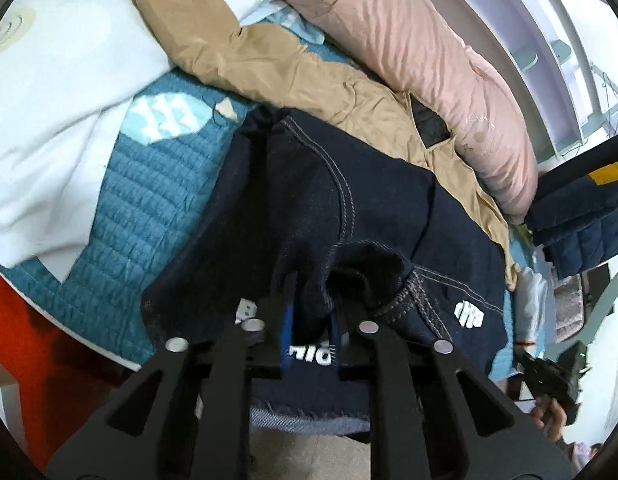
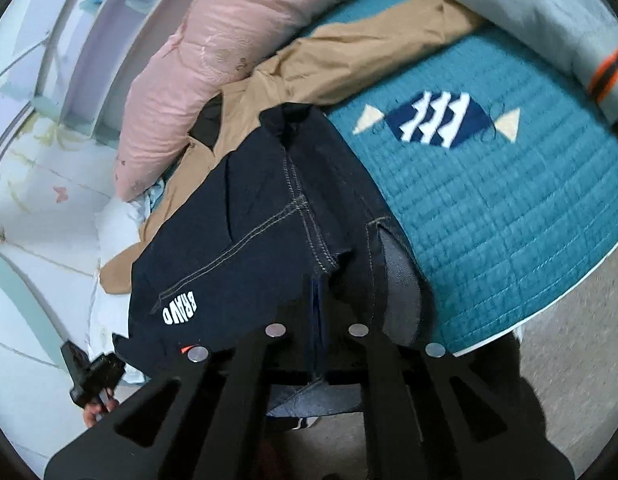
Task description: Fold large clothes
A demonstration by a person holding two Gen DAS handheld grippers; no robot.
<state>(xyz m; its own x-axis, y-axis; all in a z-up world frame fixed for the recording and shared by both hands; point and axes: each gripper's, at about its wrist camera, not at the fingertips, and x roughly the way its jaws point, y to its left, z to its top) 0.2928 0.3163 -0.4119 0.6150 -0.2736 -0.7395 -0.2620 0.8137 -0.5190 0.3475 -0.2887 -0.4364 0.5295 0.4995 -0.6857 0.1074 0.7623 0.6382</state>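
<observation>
The jeans [image 1: 349, 208] lie on the bed, on the teal quilt [image 1: 149, 208], with their far part overlapping the tan garment [image 1: 293, 68]; the near edge is gathered at both grippers, beyond the quilt's edge.

Left gripper [image 1: 313, 320]: jaws nearly closed, pinching a bunched fold of denim near the white lettering. Right gripper [image 2: 319, 300]: jaws closed to a narrow gap on a denim edge beside the double-stitched seam; the paler inner face of the cloth shows just beside them.

Handling, as judged: dark denim is heavy for cloth and moderately stiff; it holds a crease and drapes in broad folds rather than collapsing; it is neither slippery nor fragile. Thick seams and hems give the firmest purchase; a single ply may slide out under the garment's own weight. Take hold at stitched edges, waistband or hem, one gripper to each corner, well apart, so that the span stays taut.

Risk: the tan garment touches the jeans and may drag with them; the pink quilt [image 1: 421, 52] lies close behind it.
</observation>
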